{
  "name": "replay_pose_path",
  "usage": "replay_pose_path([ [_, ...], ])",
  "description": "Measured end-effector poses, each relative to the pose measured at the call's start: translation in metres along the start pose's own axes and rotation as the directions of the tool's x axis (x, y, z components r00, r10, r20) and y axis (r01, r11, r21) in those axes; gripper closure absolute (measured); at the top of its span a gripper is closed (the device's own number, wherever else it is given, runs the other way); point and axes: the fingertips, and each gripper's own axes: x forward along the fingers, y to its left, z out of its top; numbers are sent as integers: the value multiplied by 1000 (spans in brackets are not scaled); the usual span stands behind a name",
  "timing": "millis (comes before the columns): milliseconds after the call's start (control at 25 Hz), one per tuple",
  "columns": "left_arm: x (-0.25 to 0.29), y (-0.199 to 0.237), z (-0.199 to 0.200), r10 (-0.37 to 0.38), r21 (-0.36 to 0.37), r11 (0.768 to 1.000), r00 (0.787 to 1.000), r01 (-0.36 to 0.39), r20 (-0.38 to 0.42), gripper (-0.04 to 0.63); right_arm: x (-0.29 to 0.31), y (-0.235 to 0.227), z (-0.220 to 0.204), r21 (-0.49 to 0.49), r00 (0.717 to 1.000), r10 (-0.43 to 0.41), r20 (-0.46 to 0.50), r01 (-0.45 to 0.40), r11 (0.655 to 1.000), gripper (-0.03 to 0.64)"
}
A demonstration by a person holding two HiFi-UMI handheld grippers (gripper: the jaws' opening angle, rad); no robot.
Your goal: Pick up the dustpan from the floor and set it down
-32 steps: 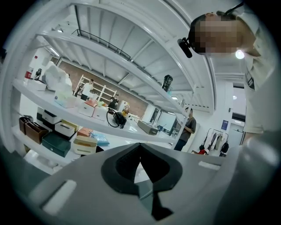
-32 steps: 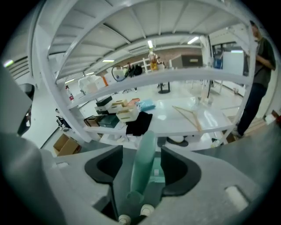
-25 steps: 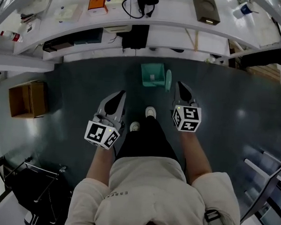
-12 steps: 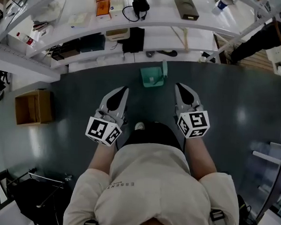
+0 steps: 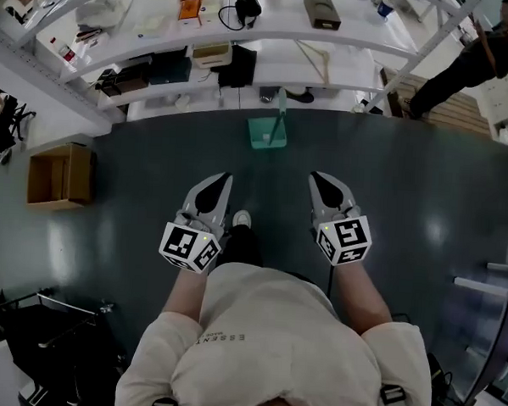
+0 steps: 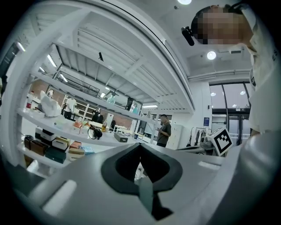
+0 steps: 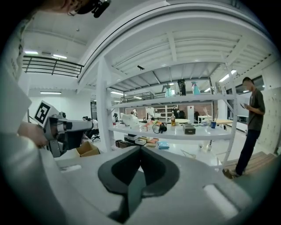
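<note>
- Dark grey floor [image 5: 407, 206] spreads beneath me, with white shelving [image 5: 373, 39] along its far edge.
- Nearest to me, my left claw [image 5: 224, 179] is clenched, its jaws pressed together with nothing between them; it points about level, toward the shelving.
- My right claw [image 5: 316, 176] is likewise clenched and empty, and tips slightly downward, side by side with the left one.
- Between the two claws, lower down, the toe of my white shoe [image 5: 242, 218] shows on the floor.
- Farther ahead, the teal dustpan [image 5: 266, 132] sits on the floor just before the foot of the shelving, its handle standing upright; it is well apart from both claws and roughly in line with the gap between them.
- Off to my left, an open cardboard box [image 5: 58, 175] rests on the floor.
- Farthest off, at the right end of the shelving, a person in dark clothes [image 5: 465, 60] stands.
</note>
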Motion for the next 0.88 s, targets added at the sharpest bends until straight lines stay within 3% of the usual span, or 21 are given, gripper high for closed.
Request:
replay_pose_path([
  [320, -74, -134, -34, 18, 7, 1000, 1000, -18, 23, 583, -147, 24, -51, 32, 999, 31, -14, -31, 999, 624],
  [480, -107, -198, -40, 24, 50, 998, 1000, -25, 14, 583, -206, 35, -63, 32, 997, 71, -2, -71, 997, 624],
  [880, -151, -258, -60, 18, 72, 997, 1000, -18, 11, 583, -258, 62, -66, 35, 993, 110, 46, -112, 993, 624],
])
